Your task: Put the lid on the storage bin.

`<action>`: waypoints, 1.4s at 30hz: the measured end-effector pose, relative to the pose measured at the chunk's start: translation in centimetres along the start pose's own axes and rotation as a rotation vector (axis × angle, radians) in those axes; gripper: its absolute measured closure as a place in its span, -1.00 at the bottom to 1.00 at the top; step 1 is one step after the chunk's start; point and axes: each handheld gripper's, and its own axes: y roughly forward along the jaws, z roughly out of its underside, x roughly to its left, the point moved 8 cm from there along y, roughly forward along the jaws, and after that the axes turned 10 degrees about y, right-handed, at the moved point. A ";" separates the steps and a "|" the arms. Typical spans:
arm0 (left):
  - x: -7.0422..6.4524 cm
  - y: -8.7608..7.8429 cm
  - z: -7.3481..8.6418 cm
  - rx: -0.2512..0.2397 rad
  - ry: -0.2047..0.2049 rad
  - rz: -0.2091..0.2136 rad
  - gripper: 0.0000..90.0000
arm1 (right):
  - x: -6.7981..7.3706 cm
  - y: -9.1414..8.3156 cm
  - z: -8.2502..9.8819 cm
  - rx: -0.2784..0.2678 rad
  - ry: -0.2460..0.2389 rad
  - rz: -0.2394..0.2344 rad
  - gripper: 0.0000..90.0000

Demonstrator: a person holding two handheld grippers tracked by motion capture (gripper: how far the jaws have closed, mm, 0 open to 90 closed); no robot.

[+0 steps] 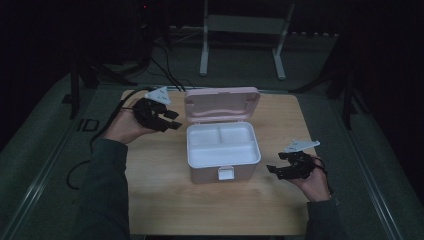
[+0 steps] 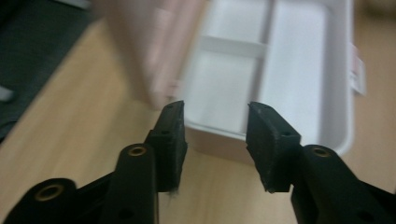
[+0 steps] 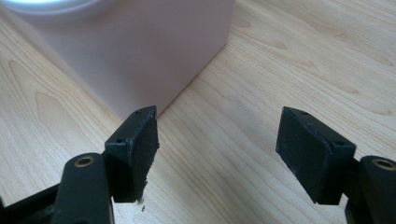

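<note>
High view: pink box (image 1: 223,159) sits mid-desk (image 1: 160,200), lid (image 1: 222,104) up, white tray inside. Your left gripper (image 1: 167,120) hangs just left of the lid; right gripper (image 1: 274,171) near the box's right front corner. Left gripper view: fingers (image 2: 171,140) partly apart, nothing btwn them, box ahead. Right gripper view: fingers (image 3: 135,149) wide apart, empty, box wall just beyond.
</note>
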 end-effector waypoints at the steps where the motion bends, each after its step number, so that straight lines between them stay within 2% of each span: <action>1: 0.7 -0.3 0.3 -0.028 -0.040 -0.024 0.45 | 0.0 0.1 0.0 0.005 -0.005 0.000 -0.35; 2: 1.1 -0.4 0.4 -0.043 -0.056 -0.044 0.45 | 0.0 0.1 0.0 0.005 -0.005 0.000 -0.35; 3: 2.6 -0.5 0.7 -0.071 -0.125 -0.094 0.60 | 0.2 0.2 0.0 0.008 -0.010 -0.005 -0.35; 4: 3.9 -0.5 0.9 -0.087 -0.171 -0.124 0.65 | 0.2 0.2 0.0 0.011 -0.013 -0.005 -0.35; 5: 3.9 -0.5 0.9 -0.087 -0.171 -0.124 0.76 | 0.2 0.2 0.0 0.011 -0.013 -0.005 -0.35; 7: 5.2 -0.2 0.9 -0.090 -0.214 -0.152 0.81 | 0.4 0.2 0.0 0.011 -0.016 -0.011 -0.35; 10: 6.0 0.6 0.3 -0.105 -0.253 -0.155 0.89 | 0.6 0.4 -0.1 0.013 -0.022 -0.013 -0.35; 15: 6.0 2.5 -0.8 -0.132 -0.280 -0.132 0.89 | 1.4 1.3 -0.3 0.024 -0.035 -0.024 -0.35; 20: 5.5 3.5 -1.3 -0.147 -0.272 -0.099 0.89 | 2.5 1.8 -0.5 0.020 -0.048 -0.062 -0.35; 22: 5.2 3.8 -1.6 -0.153 -0.264 -0.085 0.89 | 2.8 2.0 -0.5 0.033 -0.053 -0.068 -0.34; 24: 5.1 3.9 -1.7 -0.142 -0.255 -0.095 0.90 | 3.0 2.1 -0.5 0.037 -0.057 -0.079 -0.34; 29: 4.5 3.7 -1.9 -0.146 -0.234 -0.080 0.92 | 4.1 2.4 -0.7 0.023 -0.044 -0.162 -0.34; 33: 3.8 3.6 -2.0 -0.144 -0.201 -0.057 0.92 | 5.4 3.1 -1.2 0.027 -0.071 -0.179 -0.30; 35: 3.3 3.7 -2.1 -0.139 -0.187 -0.045 0.92 | 5.6 3.4 -1.4 0.034 -0.091 -0.152 -0.32; 37: 2.8 3.9 -2.2 -0.135 -0.174 -0.020 0.87 | 5.6 3.4 -1.4 0.028 -0.086 -0.143 -0.27; 39: 2.3 4.4 -2.1 -0.108 -0.153 -0.009 0.84 | 5.6 3.4 -1.5 0.011 -0.076 -0.144 -0.16; 40: 2.1 4.7 -2.0 -0.099 -0.140 -0.006 0.83 | 5.7 3.4 -1.5 0.005 -0.067 -0.156 -0.10; 42: 2.0 5.0 -1.8 -0.080 -0.139 -0.011 0.80 | 6.1 3.3 -1.8 -0.012 -0.053 -0.198 -0.02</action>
